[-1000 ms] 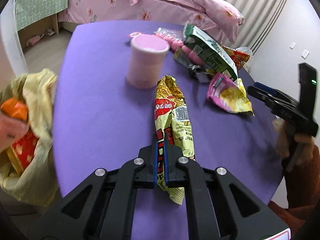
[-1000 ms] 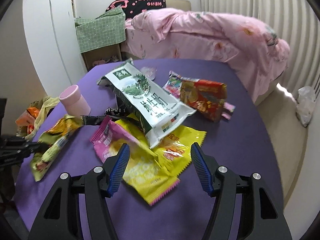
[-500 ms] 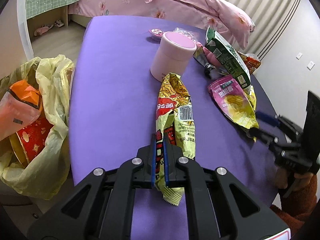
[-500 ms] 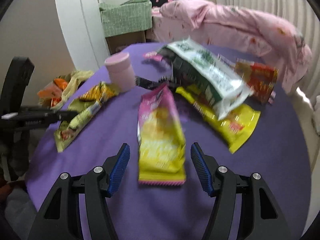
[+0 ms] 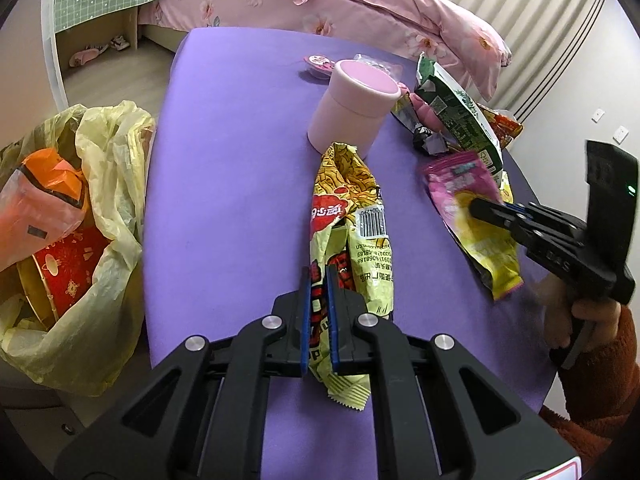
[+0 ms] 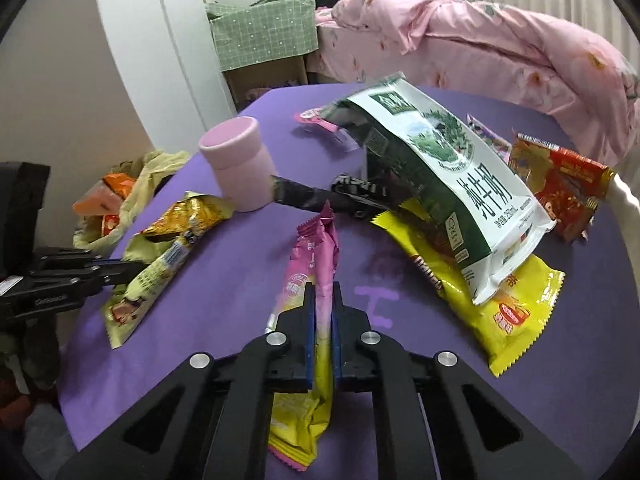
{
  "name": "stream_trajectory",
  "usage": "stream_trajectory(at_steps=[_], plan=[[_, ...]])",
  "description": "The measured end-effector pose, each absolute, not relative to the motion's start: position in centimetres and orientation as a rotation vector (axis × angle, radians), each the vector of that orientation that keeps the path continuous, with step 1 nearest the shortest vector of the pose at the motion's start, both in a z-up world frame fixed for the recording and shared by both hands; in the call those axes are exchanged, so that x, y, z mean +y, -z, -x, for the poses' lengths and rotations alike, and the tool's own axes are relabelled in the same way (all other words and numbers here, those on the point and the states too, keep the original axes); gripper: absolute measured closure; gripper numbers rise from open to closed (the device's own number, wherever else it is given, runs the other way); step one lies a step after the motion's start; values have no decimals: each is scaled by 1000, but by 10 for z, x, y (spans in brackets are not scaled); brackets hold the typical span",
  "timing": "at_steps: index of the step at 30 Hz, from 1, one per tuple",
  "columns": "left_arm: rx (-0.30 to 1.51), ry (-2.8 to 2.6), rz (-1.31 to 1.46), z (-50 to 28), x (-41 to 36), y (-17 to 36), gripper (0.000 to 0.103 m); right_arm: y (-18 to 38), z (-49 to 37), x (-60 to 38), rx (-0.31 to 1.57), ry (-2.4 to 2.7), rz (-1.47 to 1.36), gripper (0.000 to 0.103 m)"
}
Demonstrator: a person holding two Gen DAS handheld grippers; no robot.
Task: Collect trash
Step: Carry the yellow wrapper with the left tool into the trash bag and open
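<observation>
Two grippers each pinch a wrapper: left gripper (image 5: 319, 312) the yellow wrapper (image 5: 352, 216), right gripper (image 6: 322, 332) the pink wrapper (image 6: 310, 280). Floppy wrappers might miss the trash bag (image 5: 100, 184).

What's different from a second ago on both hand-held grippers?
The right hand-held gripper was open over the wrappers; it has closed on the pink and yellow wrapper, pulled out from under the green and white bag. The left hand-held gripper stays clamped on the yellow noodle wrapper. The pink cup is unmoved.
</observation>
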State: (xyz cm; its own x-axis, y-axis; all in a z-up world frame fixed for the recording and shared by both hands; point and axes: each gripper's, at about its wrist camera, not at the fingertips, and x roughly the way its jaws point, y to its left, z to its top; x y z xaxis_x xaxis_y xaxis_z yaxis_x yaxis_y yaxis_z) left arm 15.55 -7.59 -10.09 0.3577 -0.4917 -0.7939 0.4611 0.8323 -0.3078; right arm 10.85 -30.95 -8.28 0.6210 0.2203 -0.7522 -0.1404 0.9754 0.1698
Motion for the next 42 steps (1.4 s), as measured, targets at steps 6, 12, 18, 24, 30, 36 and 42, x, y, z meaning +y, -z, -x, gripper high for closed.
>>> stream_trajectory(at_steps=[6, 12, 18, 24, 30, 36, 42], plan=[[990, 611, 24, -150, -75, 90, 98, 56, -94, -306, 821, -213, -106, 95], [905, 594, 22, -137, -59, 61, 99, 21, -91, -294, 739, -235, -99, 95], [795, 524, 34, -126, -23, 20, 99, -10, -96, -274, 669, -278, -67, 95], [706, 454, 57, -122, 11, -11, 99, -36, -102, -250, 609, -309, -44, 95], [673, 367, 112, -129, 55, -16, 99, -46, -106, -231, 596, -329, -12, 95], [669, 207, 162, -153, 108, -11, 99, -46, -106, -225, 600, -325, -7, 95], [747, 164, 148, -174, 126, 20, 99, -38, -111, -231, 620, -313, -21, 95]])
